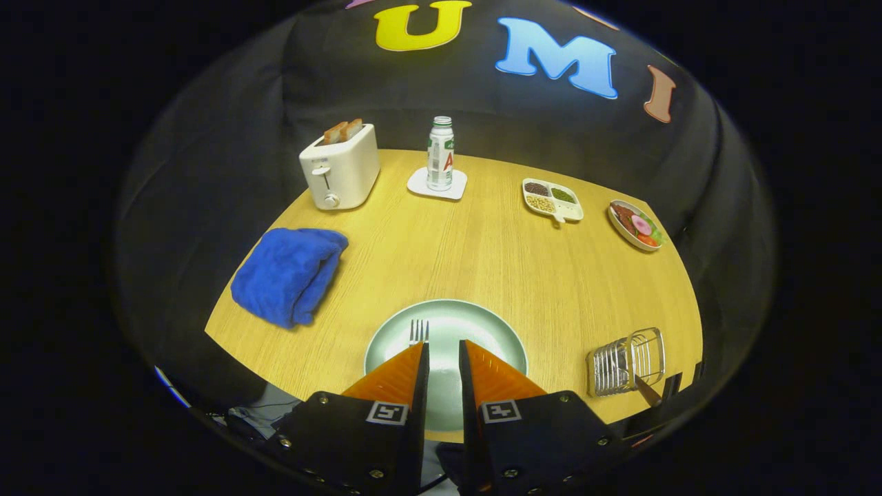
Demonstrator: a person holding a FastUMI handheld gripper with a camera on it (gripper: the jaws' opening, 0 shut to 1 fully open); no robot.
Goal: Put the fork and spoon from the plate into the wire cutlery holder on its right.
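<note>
Fork [418,332] tines show on the plate [482,320] at the tabletop's [482,262] near edge, just ahead of the hand-held gripper [444,353], whose fingers stand narrowly parted, holding nothing. Likely thin, stiff, slippery metal; grip the handle. Wire cutlery holder [626,362] stands at the near right corner.

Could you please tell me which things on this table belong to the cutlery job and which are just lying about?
Job: fork on plate, wire cutlery holder, tongs slightly parted above the plate.
Lying about: toaster, bottle on coaster, blue towel, divided dish, salad plate.
</note>
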